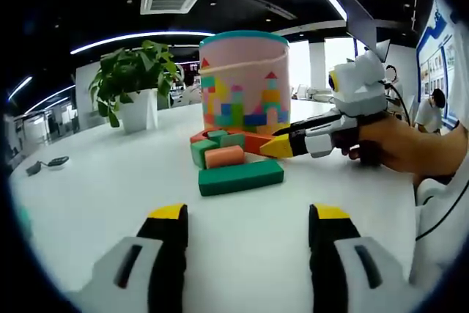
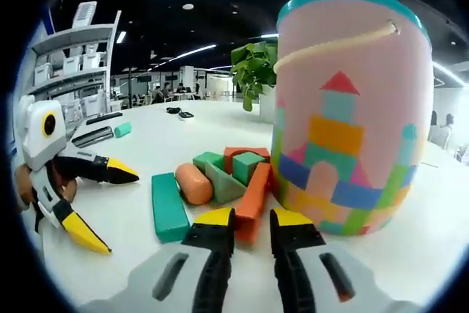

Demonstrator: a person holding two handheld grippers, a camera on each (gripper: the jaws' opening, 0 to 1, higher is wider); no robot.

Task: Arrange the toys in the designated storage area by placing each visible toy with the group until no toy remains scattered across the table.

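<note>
Yellow-tipped fingers of the left gripper [image 1: 249,214] stand wide apart with nothing between them, over the bare white surface [image 1: 110,188]. Just past those fingers lies a long green block [image 1: 241,177], with a peach block [image 1: 224,156] and a small green cube [image 1: 201,151] touching behind it. Past them stands the big pink bucket [image 1: 245,82] with painted castles. From the right side the right gripper [image 1: 278,146] reaches in, held by a person's hand [image 1: 403,144], its yellow tips at an orange block [image 1: 255,141] beside the bucket. Far off stands a leafy plant [image 1: 130,75] in a white pot.

Seen from the right gripper view, the right gripper [image 2: 252,219] has its fingers close together, with the near end of the long orange block [image 2: 253,196] between the tips. I cannot tell if they squeeze it. Left of those fingers lies the long green block [image 2: 168,207], then a rounded peach block [image 2: 194,183], a grey-green wedge [image 2: 222,181], a green cube [image 2: 247,165] and a red block [image 2: 245,152] behind. Right of the fingers the bucket [image 2: 352,115] stands very near, touching the orange block. At the far left the left gripper [image 2: 99,203] shows, its fingers spread open. Farther back a small teal block [image 2: 122,130] lies alone on the surface [image 2: 146,144], well apart from the pile.
</note>
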